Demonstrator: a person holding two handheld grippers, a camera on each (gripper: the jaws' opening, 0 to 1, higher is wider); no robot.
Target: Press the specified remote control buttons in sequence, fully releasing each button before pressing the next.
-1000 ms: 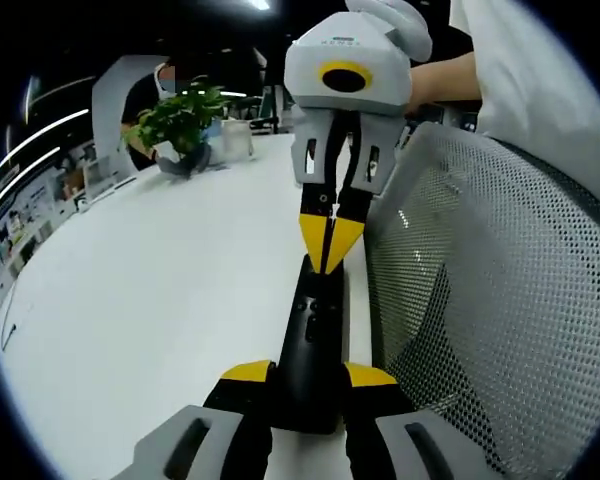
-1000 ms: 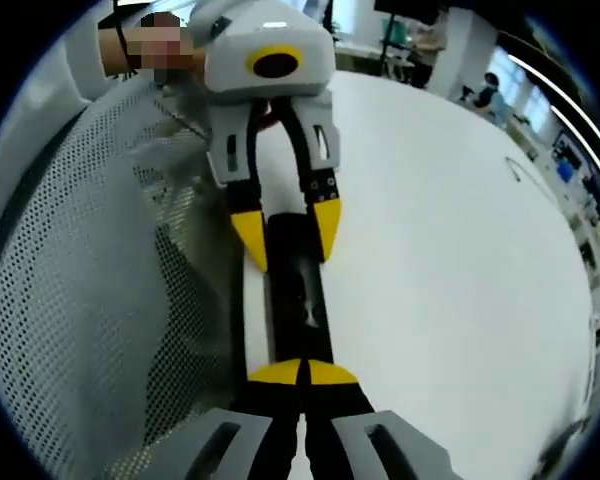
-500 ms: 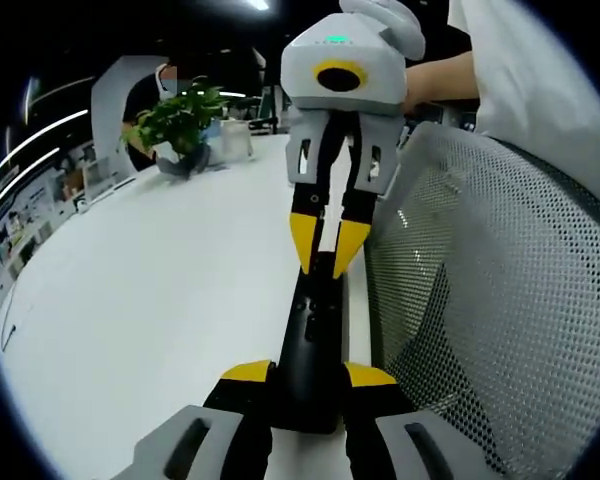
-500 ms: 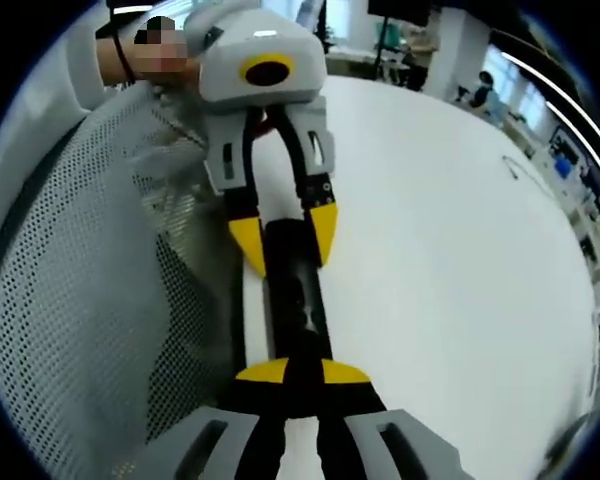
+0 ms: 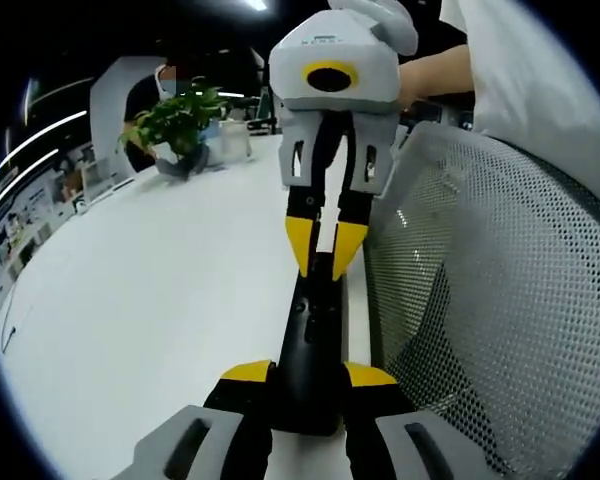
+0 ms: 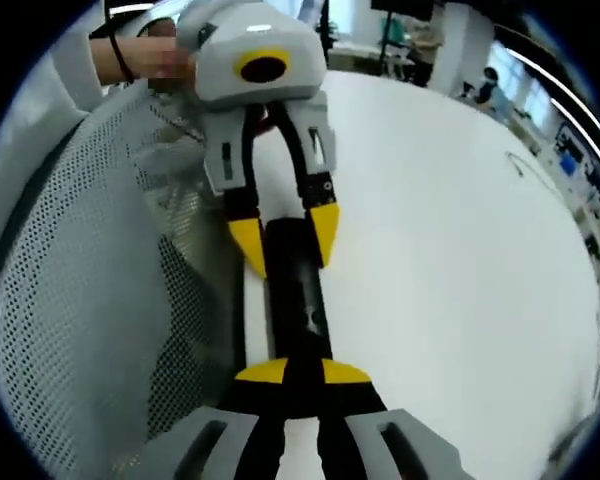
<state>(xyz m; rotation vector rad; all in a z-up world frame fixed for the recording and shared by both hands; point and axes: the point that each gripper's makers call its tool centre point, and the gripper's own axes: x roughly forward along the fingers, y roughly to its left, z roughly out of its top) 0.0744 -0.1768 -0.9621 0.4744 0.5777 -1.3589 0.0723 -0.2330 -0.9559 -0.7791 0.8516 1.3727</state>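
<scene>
A long black remote lies along the edge of the white table. My left gripper is shut on its near end, a yellow tip on each side. My right gripper comes in from the far side and hangs over the remote's far end, its yellow tips a little apart. In the right gripper view the remote runs away from my right gripper, whose jaws stand narrowly open above it. At the other end, the left gripper clamps it.
A grey mesh chair back presses against the table edge beside the remote, also visible as the chair back. A potted plant stands at the table's far end. A person's forearm and hand hold the grippers.
My right gripper's tips were shut together on the remote's far end; they have since parted and drawn back a little. My left gripper keeps its hold.
</scene>
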